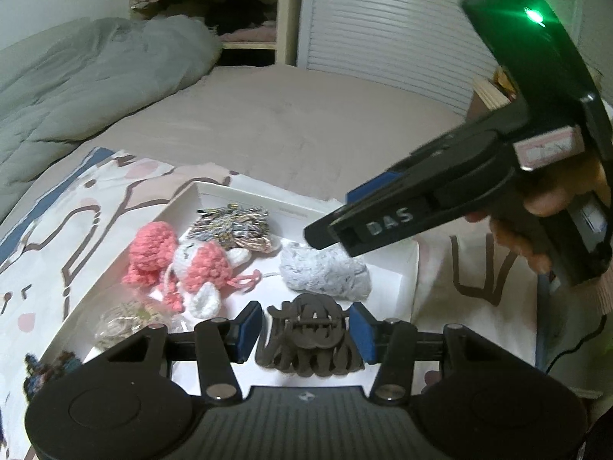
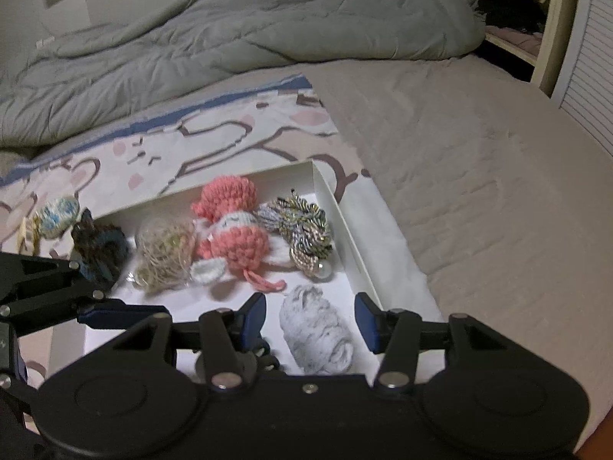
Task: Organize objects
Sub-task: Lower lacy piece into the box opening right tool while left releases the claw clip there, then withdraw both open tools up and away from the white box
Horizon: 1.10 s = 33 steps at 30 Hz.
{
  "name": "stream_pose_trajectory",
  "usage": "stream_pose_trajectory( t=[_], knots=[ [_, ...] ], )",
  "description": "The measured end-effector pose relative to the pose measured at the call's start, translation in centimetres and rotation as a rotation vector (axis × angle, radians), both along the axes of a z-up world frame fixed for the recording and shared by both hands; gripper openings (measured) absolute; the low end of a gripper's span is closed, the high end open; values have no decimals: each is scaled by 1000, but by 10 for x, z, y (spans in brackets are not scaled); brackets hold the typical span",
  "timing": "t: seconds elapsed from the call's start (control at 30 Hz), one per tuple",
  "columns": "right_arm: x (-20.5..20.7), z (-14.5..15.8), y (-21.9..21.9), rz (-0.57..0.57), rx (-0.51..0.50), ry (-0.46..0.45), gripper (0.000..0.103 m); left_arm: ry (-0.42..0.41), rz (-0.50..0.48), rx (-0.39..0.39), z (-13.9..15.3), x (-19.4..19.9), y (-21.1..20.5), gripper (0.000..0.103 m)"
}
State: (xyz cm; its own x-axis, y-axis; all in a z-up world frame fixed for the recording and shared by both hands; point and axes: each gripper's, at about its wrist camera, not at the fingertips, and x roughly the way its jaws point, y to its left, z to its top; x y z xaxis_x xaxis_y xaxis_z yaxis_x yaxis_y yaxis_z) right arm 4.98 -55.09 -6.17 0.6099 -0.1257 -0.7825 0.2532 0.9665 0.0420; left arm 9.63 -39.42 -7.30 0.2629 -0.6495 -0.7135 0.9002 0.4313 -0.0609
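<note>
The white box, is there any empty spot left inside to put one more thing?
Yes, a little. In the white box, bare floor shows between the fuzzy grey roll and the right wall, and in front of the pink crochet toy. The back row is crowded: straw-coloured bundle, pink toy and braided scrunchie touch. The dark hair claw fills the near edge.

A shallow white box (image 2: 354, 211) lies open on a patterned cloth on a bed. Inside, a pink and white crocheted toy (image 2: 233, 230) lies across the middle. At the far right corner sits a bundle of twisted metallic cord (image 2: 302, 230). A tangle of tan fibre (image 2: 164, 255) lies toward the left edge. A fuzzy grey-white roll (image 2: 316, 331) lies along the near right side, beside a dark claw hair clip (image 1: 308, 339) at the near edge.
</note>
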Motion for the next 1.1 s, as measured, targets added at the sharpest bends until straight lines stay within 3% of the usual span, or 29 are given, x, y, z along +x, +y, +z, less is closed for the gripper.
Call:
stream_pose_trajectory(
  t=[0.27, 0.37, 0.6, 0.93, 1.1],
  knots=[
    [-12, 22, 5, -20, 35, -71, 55, 17, 109, -43, 20, 1, 25, 51],
    [-16, 29, 9, -30, 28, -91, 61, 18, 157, -52, 28, 1, 33, 52],
    [-25, 40, 17, -43, 20, -121, 71, 46, 292, -65, 36, 10, 58, 68],
    [-34, 45, 25, -53, -14, -137, 82, 63, 468, -114, 44, 22, 95, 102],
    [-36, 47, 29, -48, -19, -138, 89, 78, 535, -127, 43, 28, 109, 103]
  ],
)
